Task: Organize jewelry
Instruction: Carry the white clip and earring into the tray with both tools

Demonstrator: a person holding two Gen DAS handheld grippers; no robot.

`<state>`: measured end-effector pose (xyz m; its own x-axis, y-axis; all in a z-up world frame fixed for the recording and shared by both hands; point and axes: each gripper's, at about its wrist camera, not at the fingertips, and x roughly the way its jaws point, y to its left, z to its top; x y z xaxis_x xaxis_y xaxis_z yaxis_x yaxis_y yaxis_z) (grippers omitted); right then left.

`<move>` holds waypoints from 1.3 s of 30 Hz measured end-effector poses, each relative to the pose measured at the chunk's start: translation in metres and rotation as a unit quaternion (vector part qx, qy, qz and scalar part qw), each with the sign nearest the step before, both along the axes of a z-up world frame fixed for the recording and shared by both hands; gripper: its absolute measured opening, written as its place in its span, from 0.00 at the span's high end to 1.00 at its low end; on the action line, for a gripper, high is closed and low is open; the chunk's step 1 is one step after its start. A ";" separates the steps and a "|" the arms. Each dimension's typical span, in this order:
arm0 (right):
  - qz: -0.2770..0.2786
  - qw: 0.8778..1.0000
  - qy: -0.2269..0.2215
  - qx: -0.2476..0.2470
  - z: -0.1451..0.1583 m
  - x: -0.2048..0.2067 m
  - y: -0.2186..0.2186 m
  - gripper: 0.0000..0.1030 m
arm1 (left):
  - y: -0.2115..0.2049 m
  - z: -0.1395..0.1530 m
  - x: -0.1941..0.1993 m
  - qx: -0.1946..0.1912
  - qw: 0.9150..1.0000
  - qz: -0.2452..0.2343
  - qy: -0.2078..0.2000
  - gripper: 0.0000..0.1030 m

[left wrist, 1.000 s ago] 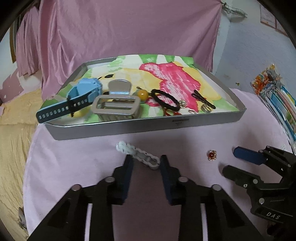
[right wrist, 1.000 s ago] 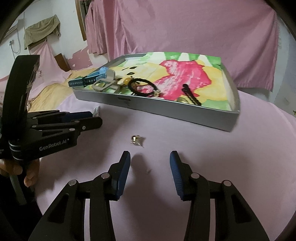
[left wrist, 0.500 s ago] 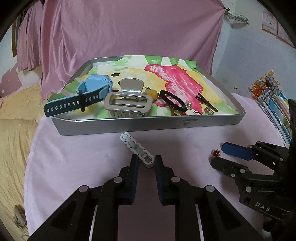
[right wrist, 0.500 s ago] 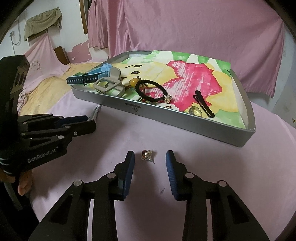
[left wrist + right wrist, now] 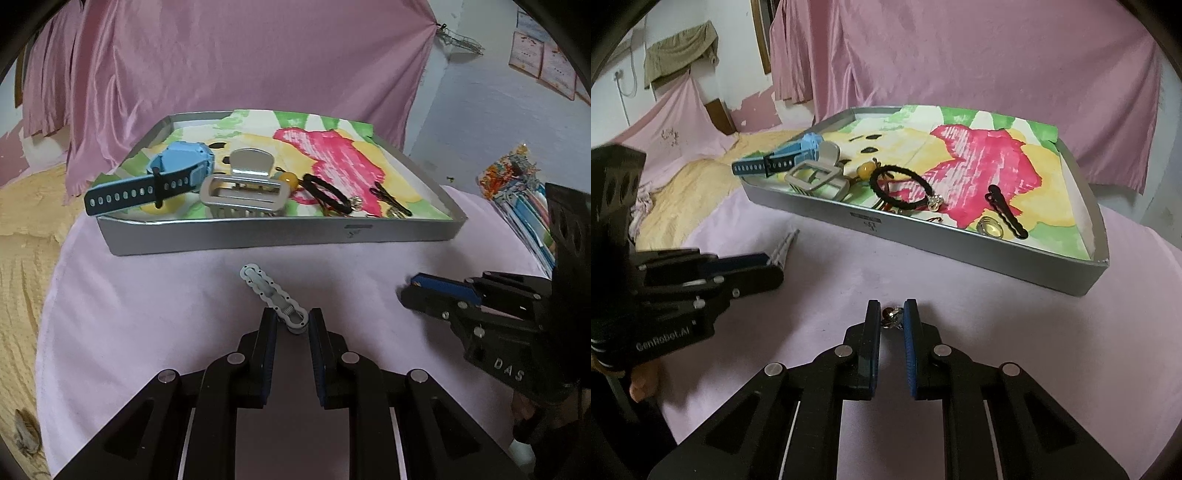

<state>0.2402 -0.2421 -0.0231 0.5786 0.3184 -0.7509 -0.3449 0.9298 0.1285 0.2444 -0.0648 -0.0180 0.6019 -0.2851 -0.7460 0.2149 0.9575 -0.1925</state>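
A grey tray point(image 5: 229, 236) with a flower-print liner holds a blue watch point(image 5: 155, 181), a grey claw clip point(image 5: 243, 192), a black hair tie point(image 5: 327, 192), a black barrette point(image 5: 1006, 216) and a ring point(image 5: 989, 227). My left gripper point(image 5: 291, 321) is shut on the near end of a white scalloped hair clip point(image 5: 269, 293) that lies on the pink cloth in front of the tray. My right gripper point(image 5: 892, 317) is shut on a small gold earring with a red stone point(image 5: 891, 315) on the cloth. The tray also shows in the right wrist view point(image 5: 960, 240).
A pink cloth point(image 5: 147, 295) covers the round table. A colourful packet point(image 5: 517, 195) lies at the right edge. A yellow blanket point(image 5: 22, 240) lies off the table's left side. Pink drapes hang behind the tray.
Both grippers closed. The left fingers shut on the white hair clip's near end. The right fingers moved forward around the earring and shut on it.
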 end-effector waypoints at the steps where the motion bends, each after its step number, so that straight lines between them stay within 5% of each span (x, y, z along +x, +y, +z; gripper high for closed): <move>1: -0.002 1.000 -0.003 0.005 0.001 -0.001 -0.002 0.89 | -0.001 0.000 -0.001 -0.005 1.000 -0.003 -0.002 0.84; 8: -0.016 0.999 -0.033 0.023 0.009 -0.011 -0.009 0.89 | -0.011 0.014 -0.017 -0.048 0.997 -0.038 -0.053 0.84; 20: -0.074 0.990 -0.101 0.064 0.040 0.011 -0.043 0.89 | -0.032 0.045 0.005 -0.041 0.991 -0.051 -0.121 0.84; 39: -0.089 0.995 -0.026 0.047 0.002 0.079 -0.044 0.89 | -0.065 0.028 0.085 0.025 0.997 -0.055 -0.044 0.84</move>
<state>0.3190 -0.2863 -0.0210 0.6697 0.2752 -0.6898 -0.1844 0.9613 0.2046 0.3294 -0.1293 0.0098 0.6333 -0.3169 -0.7060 0.3324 0.9353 -0.1216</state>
